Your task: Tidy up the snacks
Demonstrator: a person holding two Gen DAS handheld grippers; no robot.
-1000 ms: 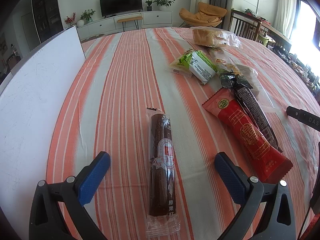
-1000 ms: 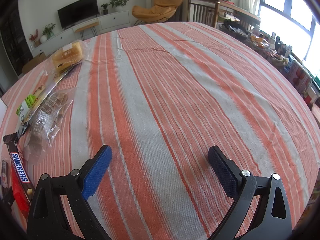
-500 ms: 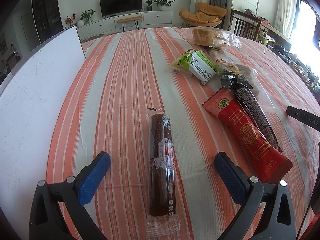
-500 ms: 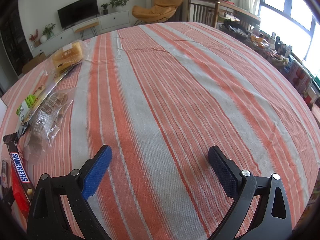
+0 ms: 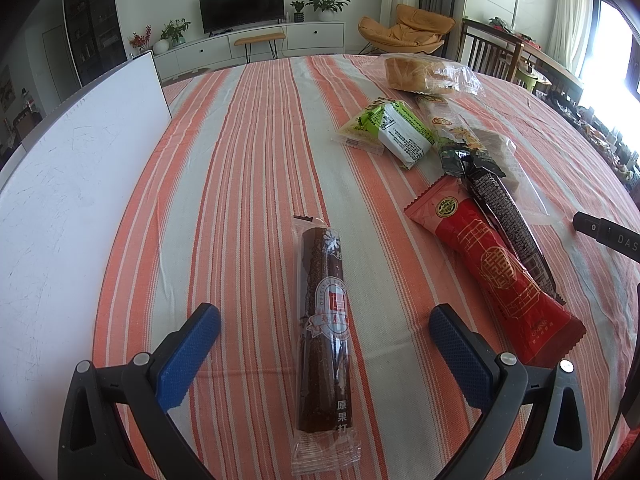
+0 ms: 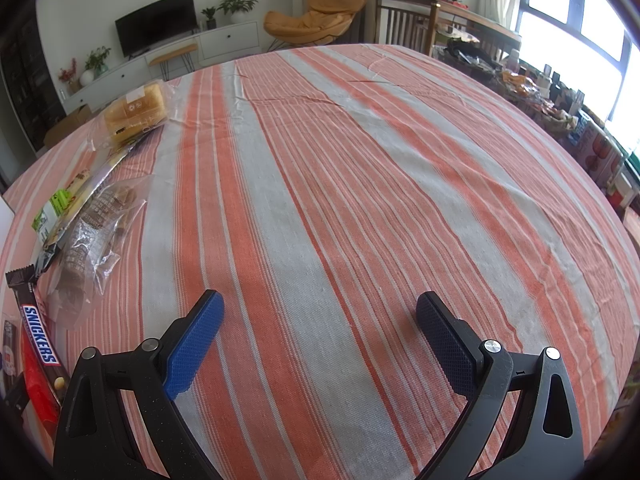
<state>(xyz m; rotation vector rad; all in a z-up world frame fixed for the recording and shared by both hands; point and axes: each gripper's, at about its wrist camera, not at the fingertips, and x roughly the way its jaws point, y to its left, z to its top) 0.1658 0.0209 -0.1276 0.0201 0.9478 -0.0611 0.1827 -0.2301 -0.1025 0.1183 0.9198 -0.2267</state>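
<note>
My left gripper (image 5: 325, 322) is open, its jaws either side of a long brown snack stick in clear wrap (image 5: 326, 320) lying on the striped cloth. To its right lie a red packet (image 5: 492, 268), a dark Snickers bar (image 5: 504, 216), a green and white packet (image 5: 386, 130) and bagged bread (image 5: 416, 74). My right gripper (image 6: 319, 312) is open and empty over bare cloth. In the right wrist view the Snickers bar (image 6: 38, 346), a clear bag of biscuits (image 6: 94, 228) and the bread (image 6: 136, 114) lie at the left.
A white board (image 5: 68, 184) covers the table's left side. Part of the right gripper's black body (image 5: 608, 236) shows at the right edge. Chairs and a cluttered side table (image 6: 532, 80) stand beyond the far right edge.
</note>
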